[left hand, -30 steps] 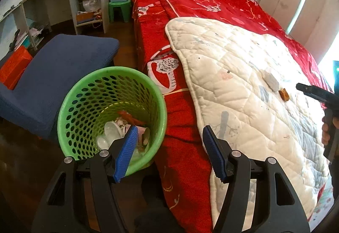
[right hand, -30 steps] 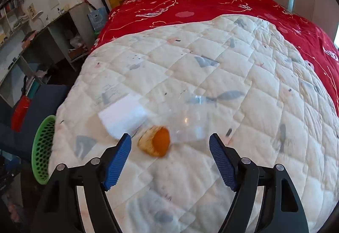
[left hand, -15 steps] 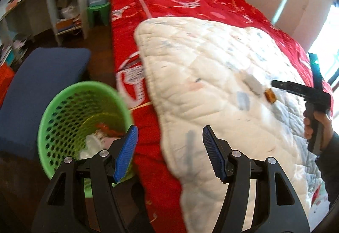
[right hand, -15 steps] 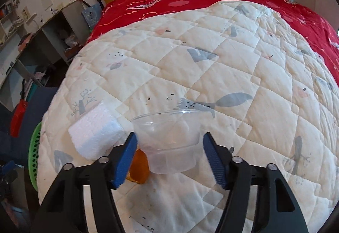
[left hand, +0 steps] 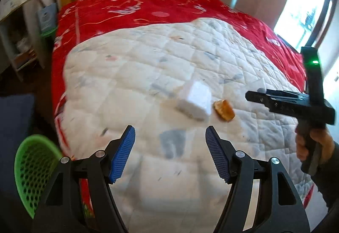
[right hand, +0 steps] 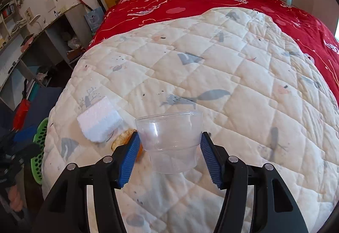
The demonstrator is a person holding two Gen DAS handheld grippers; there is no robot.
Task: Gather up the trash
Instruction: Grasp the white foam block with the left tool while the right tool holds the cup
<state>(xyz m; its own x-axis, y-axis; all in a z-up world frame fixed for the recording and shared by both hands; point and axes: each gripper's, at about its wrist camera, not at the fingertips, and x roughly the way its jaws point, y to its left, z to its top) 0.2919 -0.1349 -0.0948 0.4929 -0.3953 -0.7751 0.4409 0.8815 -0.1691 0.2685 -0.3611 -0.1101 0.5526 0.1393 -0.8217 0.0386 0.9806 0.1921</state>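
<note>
- The bed point(right hand: 243, 76) has a white quilt point(right hand: 233, 67) on top.
- A green bin point(left hand: 31, 171) stands beside the bed.
- The left hand-held gripper point(left hand: 170, 153) is opening wider, with nothing inside.
- The right hand-held gripper point(right hand: 169, 155) pinches a clear cup point(right hand: 169, 144).
- A foam block point(right hand: 99, 124) and a peel point(right hand: 122, 139) lie on the quilt.

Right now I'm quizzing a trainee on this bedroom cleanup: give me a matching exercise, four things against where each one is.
Things:
1. cup
2. foam block
3. peel
4. basket

Places:
A. on the floor beside the bed
B. between the right gripper's fingers
C. on the quilt, left of the peel
D. on the quilt, right of the foam block

Pairs: 1-B, 2-C, 3-D, 4-A
</note>
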